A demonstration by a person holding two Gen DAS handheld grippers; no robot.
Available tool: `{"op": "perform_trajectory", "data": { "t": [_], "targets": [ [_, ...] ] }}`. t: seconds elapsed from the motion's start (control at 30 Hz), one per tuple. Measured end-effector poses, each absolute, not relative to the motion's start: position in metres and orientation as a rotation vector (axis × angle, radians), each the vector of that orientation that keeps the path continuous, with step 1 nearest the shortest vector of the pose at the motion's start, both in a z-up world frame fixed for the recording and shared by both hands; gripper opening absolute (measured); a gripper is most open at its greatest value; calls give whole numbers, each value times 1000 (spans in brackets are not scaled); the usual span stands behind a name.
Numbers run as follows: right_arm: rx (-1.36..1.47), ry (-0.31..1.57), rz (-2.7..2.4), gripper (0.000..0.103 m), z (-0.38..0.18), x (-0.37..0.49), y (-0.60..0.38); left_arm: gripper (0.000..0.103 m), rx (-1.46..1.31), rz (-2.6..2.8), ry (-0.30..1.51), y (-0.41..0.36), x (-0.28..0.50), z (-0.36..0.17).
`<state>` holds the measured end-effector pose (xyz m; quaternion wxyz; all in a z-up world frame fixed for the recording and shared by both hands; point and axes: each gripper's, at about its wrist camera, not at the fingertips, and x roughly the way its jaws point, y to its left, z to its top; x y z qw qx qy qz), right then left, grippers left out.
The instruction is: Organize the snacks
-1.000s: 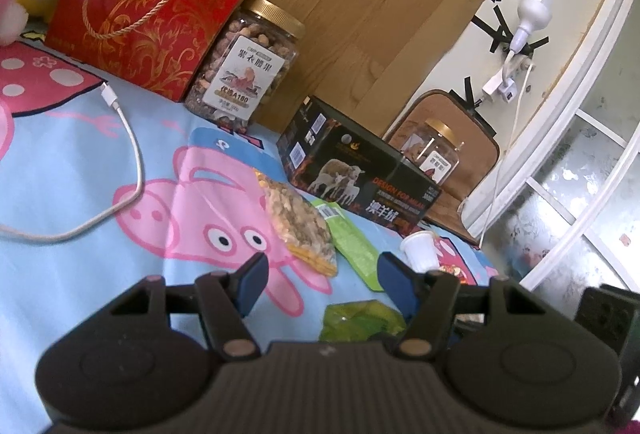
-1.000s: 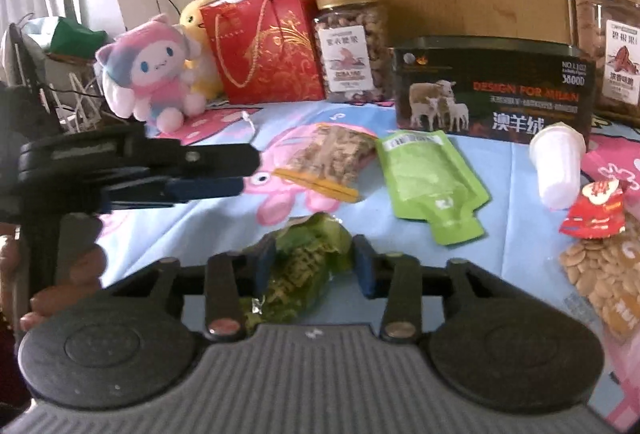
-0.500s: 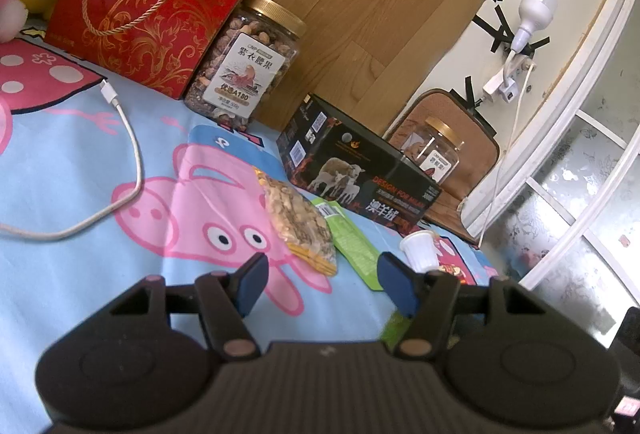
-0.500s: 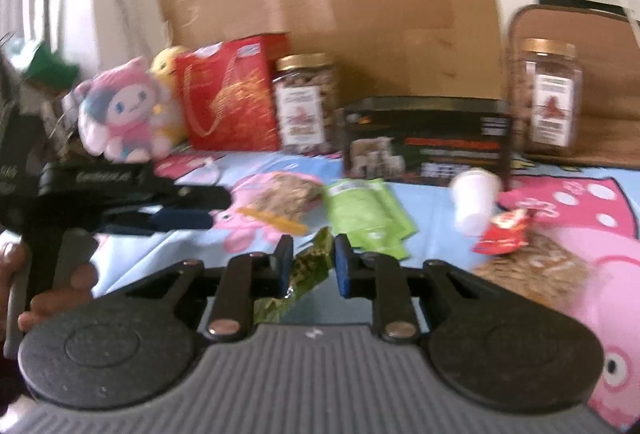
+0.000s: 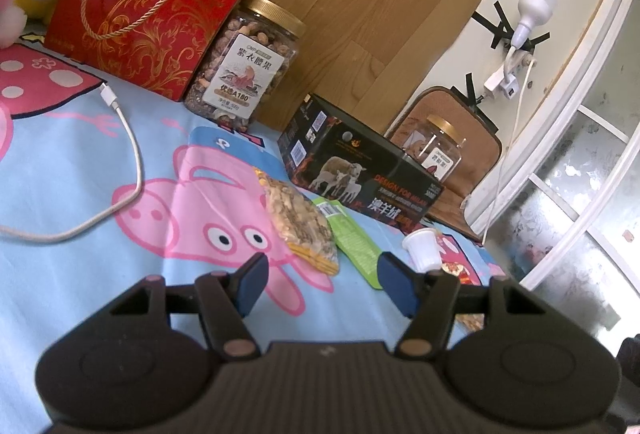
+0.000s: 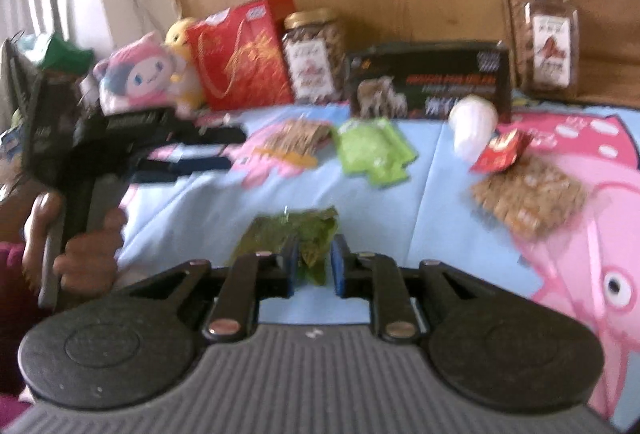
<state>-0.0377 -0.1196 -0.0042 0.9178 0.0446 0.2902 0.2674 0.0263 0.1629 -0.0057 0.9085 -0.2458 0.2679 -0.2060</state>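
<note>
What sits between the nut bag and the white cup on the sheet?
Left wrist view: a light green pouch lies flat between the nut bag and the white cup, its edge against the bag.

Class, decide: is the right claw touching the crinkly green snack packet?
Touching. In the right wrist view the right claw has just closed and both blue pads press on the crinkly green snack packet between them.

Light blue sheet [image 5: 80,170] printed with pink cartoon pigs; red gift bag [image 5: 148,6] with gold scrollwork and gold rope handle; clear nut jar [image 5: 248,62] with gold lid; black box [image 5: 360,174] bearing white sheep; bright green pouch [image 5: 354,238]; white cup [image 5: 422,248]; olive-green wrapper [image 6: 296,238]; pink plush toy [image 6: 136,74].
</note>
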Motion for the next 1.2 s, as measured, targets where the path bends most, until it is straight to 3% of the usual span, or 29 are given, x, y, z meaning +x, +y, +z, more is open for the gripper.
{"op": "perform_trajectory", "data": {
  "t": [0.3,0.67,1.1,1.2],
  "targets": [
    [76,586,551,41,-8,-48,-129,62,-472,-411,549,159,24,-4],
    [61,574,557,47,-11,-49,-131,62,-450,-458,540,156,21,0],
    [-52,560,602,59,-12,-43,-113,62,-456,-623,706,134,-8,-2],
    [-92,556,616,62,-15,-43,-104,72,-477,-647,759,122,-6,-8]
  ]
}}
